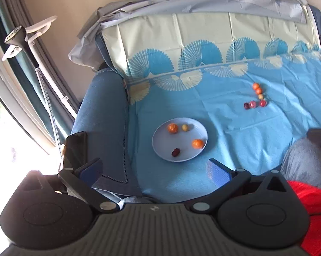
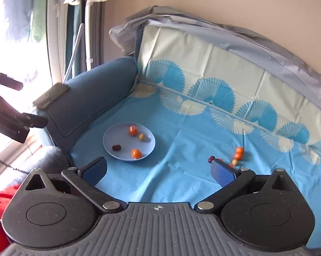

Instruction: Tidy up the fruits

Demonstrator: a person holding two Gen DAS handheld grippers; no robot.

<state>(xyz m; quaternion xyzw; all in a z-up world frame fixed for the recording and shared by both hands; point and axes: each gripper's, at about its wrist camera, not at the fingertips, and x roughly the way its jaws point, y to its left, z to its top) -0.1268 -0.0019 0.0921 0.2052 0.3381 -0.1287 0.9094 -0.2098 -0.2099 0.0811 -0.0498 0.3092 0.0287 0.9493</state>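
Note:
A pale blue plate [image 1: 160,147] [image 2: 111,135] lies on the blue patterned cloth. It holds two oranges [image 1: 172,128] [image 1: 197,143], a small yellow fruit [image 1: 184,127] and a dark plum [image 1: 175,152]. Several loose fruits lie in a row to the right: oranges [image 1: 257,88] [image 2: 238,152], a yellow one [image 1: 260,96] and red ones [image 1: 253,104]. My left gripper [image 1: 154,167] is open and empty, held above the cloth in front of the plate. My right gripper [image 2: 158,167] is open and empty, its right finger [image 2: 221,171] hiding part of the loose row.
A blue sofa armrest [image 1: 105,111] [image 2: 92,100] with a dark phone-like object [image 1: 75,147] on it stands left of the plate. A garment steamer stand [image 1: 23,36] and window are at the left. Grey cloth [image 1: 303,162] and red fabric [image 1: 311,202] lie at the near right.

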